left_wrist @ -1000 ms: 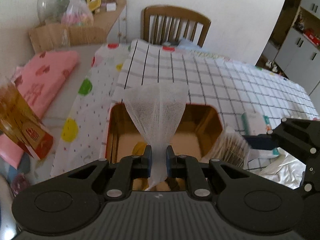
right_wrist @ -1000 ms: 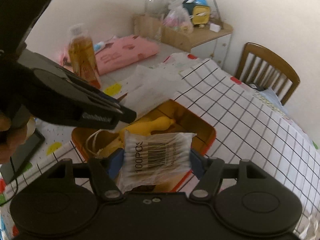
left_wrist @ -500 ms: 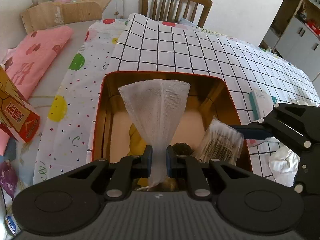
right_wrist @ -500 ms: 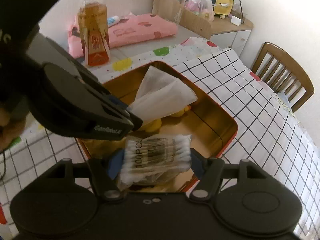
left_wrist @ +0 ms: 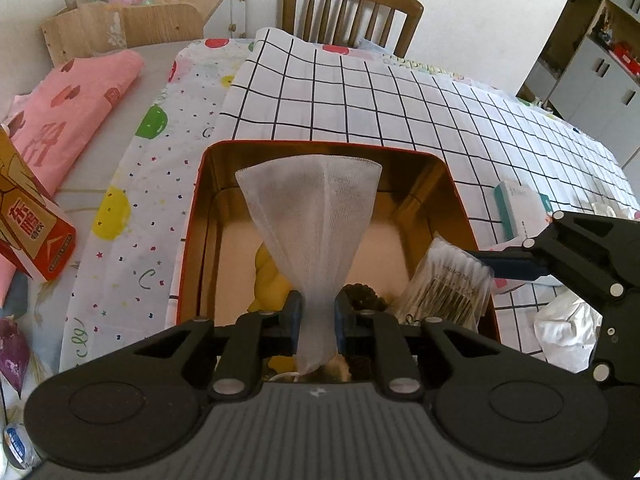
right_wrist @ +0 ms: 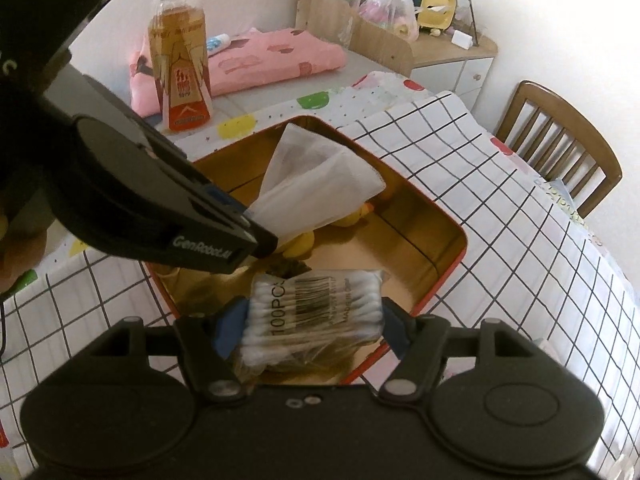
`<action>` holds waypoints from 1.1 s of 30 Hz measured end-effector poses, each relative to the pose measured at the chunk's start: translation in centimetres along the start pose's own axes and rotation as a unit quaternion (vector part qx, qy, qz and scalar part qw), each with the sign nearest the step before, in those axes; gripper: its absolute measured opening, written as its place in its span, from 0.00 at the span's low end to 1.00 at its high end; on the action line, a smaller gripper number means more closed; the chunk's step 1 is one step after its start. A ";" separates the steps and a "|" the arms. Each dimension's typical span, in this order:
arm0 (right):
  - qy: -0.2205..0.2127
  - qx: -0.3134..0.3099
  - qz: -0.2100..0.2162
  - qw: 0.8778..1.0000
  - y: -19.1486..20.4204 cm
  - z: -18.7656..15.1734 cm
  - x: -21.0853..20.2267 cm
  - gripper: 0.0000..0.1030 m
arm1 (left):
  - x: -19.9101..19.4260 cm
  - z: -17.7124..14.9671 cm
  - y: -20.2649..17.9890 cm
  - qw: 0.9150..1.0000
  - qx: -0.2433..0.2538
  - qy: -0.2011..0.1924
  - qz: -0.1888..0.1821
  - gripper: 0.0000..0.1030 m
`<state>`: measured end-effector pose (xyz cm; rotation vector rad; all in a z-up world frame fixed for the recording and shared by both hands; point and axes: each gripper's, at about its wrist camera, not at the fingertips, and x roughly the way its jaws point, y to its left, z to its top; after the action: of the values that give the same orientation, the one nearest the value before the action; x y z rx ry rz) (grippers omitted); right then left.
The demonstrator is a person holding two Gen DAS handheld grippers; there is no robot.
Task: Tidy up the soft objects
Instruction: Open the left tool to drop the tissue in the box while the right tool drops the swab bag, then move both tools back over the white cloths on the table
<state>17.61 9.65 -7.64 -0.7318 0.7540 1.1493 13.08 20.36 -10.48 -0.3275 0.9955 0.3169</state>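
A white gauze piece (left_wrist: 310, 224) is pinched at its narrow end between the pads of the left gripper (left_wrist: 316, 314), whose jaws are opening; the gauze fans out above the open gold tin (left_wrist: 192, 240). A packet of cotton swabs (right_wrist: 316, 312) is clamped across its width by the right gripper (right_wrist: 314, 324), at the tin's 5 o'clock corner in the left wrist view. A yellow soft toy (right_wrist: 298, 242) is seen lying inside the tin. An amber bottle (right_wrist: 180, 60) stands at the tin's 10 o'clock in the right wrist view.

A home dining room: wooden chair (left_wrist: 352, 12), clothed table (left_wrist: 400, 112), cluttered sideboard (right_wrist: 452, 56)
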 end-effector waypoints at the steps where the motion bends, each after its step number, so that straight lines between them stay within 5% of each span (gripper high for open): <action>1: -0.004 0.001 0.002 1.000 0.0 0.0 -0.2 0.72 | -0.1 0.0 0.0 1.000 -0.001 0.000 0.000 0.21; 4: -0.012 -0.004 0.000 1.000 0.1 -0.1 -0.6 0.77 | -0.4 -0.1 0.0 1.000 -0.003 -0.004 -0.003 0.33; 6: -0.015 -0.003 -0.001 1.000 0.1 -0.2 -0.9 0.77 | -0.6 -0.2 -0.1 1.000 -0.002 -0.005 -0.002 0.61; 7: -0.017 0.000 0.001 1.000 0.0 -0.2 -1.1 0.77 | -0.8 -0.3 -0.1 1.000 -0.001 -0.009 0.000 0.64; 33: -0.122 0.118 -0.025 0.985 -3.6 -4.5 -13.7 0.88 | -9.7 -2.1 -3.3 0.994 0.047 -0.101 -0.017 0.68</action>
<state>17.27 -1.98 1.64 -0.4022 0.6472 1.0590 7.94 15.48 -2.84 -0.2225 0.8011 0.2656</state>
